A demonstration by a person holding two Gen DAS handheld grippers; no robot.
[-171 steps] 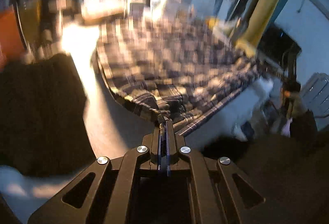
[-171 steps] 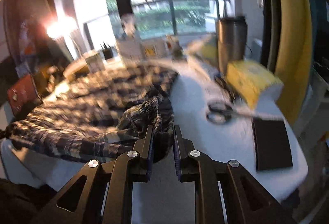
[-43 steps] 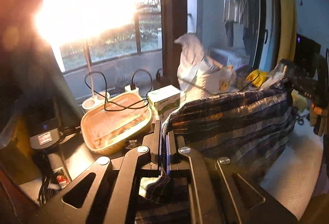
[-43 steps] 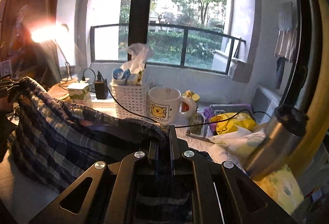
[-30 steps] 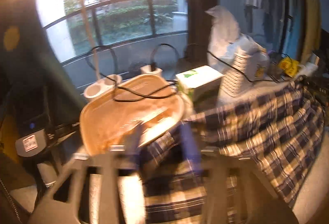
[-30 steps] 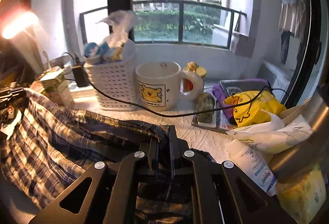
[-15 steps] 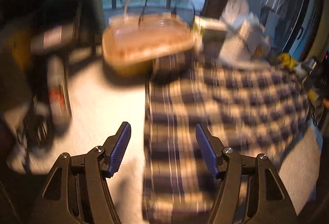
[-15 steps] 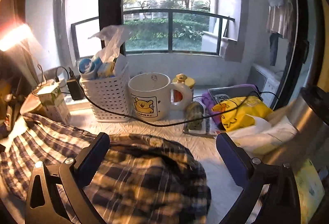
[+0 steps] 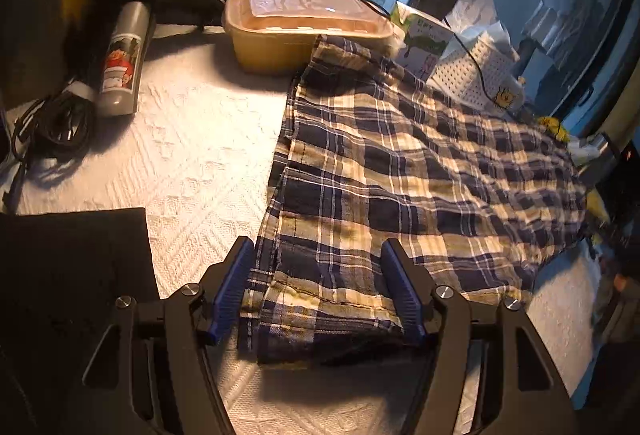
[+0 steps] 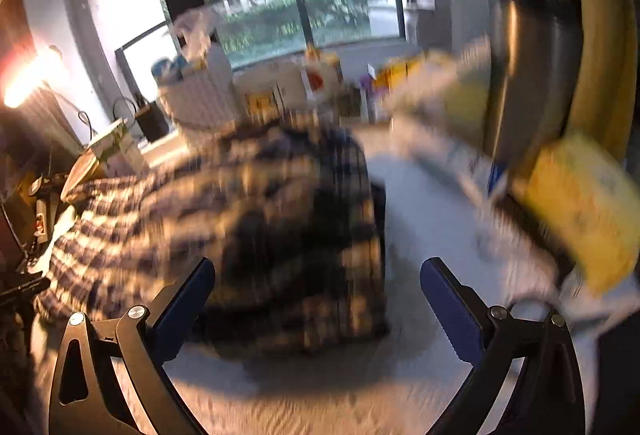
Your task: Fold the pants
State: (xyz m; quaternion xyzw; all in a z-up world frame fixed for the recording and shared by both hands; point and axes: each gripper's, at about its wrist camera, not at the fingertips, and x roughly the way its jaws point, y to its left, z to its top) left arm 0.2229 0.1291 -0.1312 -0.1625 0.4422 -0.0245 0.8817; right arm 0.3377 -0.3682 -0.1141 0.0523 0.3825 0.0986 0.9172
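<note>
- The plaid pants [image 9: 400,171] lie spread out on the white bumpy tablecloth [image 9: 192,163], in the middle of the table, so they are easy to fold.
- One end of the pants bumps up against the tan lunch box [image 9: 304,31] at the back. The other end reaches toward the far right side of the table.
- The left gripper [image 9: 318,291] is wide open and holds nothing. Its blue pads [image 9: 232,287] sit one on each side of the near edge of the pants, just above the cloth (a good spot to pinch that edge next).
- The right gripper [image 10: 318,287] is wide open too, and empty. Its picture is blurry, but the pants [image 10: 248,219] show as a dark heap in front of it.
- A gray bottle [image 9: 122,63] and a black cord [image 9: 52,123] lie off to the left, well apart from the pants, so they are not in the way.
- I think the pants look laid flat and doubled over, and one more fold is likely to come.
</note>
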